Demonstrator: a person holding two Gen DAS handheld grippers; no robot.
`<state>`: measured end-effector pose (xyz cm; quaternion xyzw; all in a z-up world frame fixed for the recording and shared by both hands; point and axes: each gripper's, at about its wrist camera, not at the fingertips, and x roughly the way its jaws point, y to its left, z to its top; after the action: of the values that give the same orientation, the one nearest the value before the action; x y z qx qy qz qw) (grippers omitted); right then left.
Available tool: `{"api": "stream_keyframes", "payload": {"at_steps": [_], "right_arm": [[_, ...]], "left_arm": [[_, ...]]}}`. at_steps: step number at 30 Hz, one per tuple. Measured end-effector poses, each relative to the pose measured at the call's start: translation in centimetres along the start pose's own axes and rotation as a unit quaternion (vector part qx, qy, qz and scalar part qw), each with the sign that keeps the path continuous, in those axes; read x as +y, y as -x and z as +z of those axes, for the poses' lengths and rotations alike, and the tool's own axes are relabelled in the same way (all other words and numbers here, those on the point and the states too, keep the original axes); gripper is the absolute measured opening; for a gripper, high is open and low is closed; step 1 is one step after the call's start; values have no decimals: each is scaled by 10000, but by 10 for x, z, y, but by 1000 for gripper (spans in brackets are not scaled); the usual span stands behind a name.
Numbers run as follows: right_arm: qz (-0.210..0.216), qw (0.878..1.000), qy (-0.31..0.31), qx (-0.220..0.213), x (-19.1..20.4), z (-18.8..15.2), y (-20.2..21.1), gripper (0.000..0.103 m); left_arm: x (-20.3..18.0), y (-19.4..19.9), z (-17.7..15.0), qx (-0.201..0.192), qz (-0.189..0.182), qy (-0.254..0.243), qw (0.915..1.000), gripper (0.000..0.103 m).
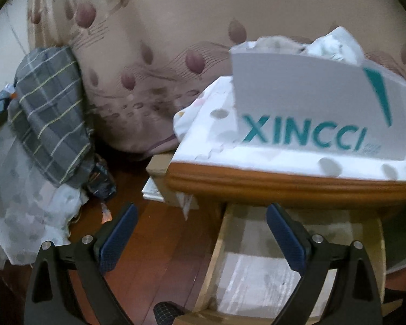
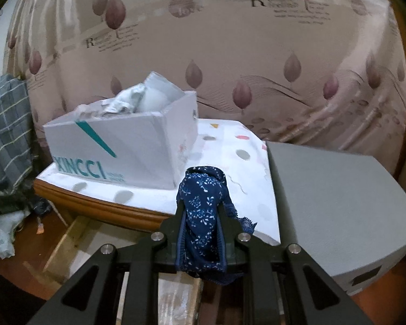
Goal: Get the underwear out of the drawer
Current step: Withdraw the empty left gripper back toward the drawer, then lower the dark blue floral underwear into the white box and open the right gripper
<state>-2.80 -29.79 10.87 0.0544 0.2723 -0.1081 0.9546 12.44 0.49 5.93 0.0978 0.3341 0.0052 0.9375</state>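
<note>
Navy blue underwear (image 2: 200, 189) with a small white floral print and a lace edge is pinched in my right gripper (image 2: 200, 211), which is shut on it and holds it up in front of the nightstand. The cloth hides the fingertips. Below lies the pulled-out wooden drawer (image 2: 67, 233), its floor lined in pale paper. In the left wrist view my left gripper (image 1: 201, 235) stands open with nothing between its blue pads (image 1: 119, 238). It hovers over the left wall of the same drawer (image 1: 211, 265), whose visible floor is bare.
A white XINCCI box (image 1: 311, 103) stuffed with crumpled cloth sits on the nightstand's dotted cover (image 2: 230, 162). A grey box (image 2: 338, 203) stands at the right. A plaid grey cushion (image 1: 51, 124) and pale fabric lie left on the wooden floor (image 1: 154, 257). A patterned fabric (image 2: 257, 67) hangs behind.
</note>
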Motion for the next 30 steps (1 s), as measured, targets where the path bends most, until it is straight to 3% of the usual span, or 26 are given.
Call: {"api": "stream_keyframes", "payload": {"at_steps": [8, 15, 23, 30], "right_arm": [[421, 9986, 319, -58, 34, 69, 11, 19], [492, 9966, 639, -158, 67, 125, 1, 19], [672, 9952, 614, 370, 99, 166, -52, 19], [322, 9938, 880, 590, 122, 181, -101, 19]], "left_arm": [[12, -20, -10, 298, -158, 51, 9994, 95], [25, -24, -11, 410, -200, 266, 9986, 95], [36, -30, -10, 580, -271, 446, 9969, 95], [41, -28, -9, 564, -276, 555, 9965, 95]]}}
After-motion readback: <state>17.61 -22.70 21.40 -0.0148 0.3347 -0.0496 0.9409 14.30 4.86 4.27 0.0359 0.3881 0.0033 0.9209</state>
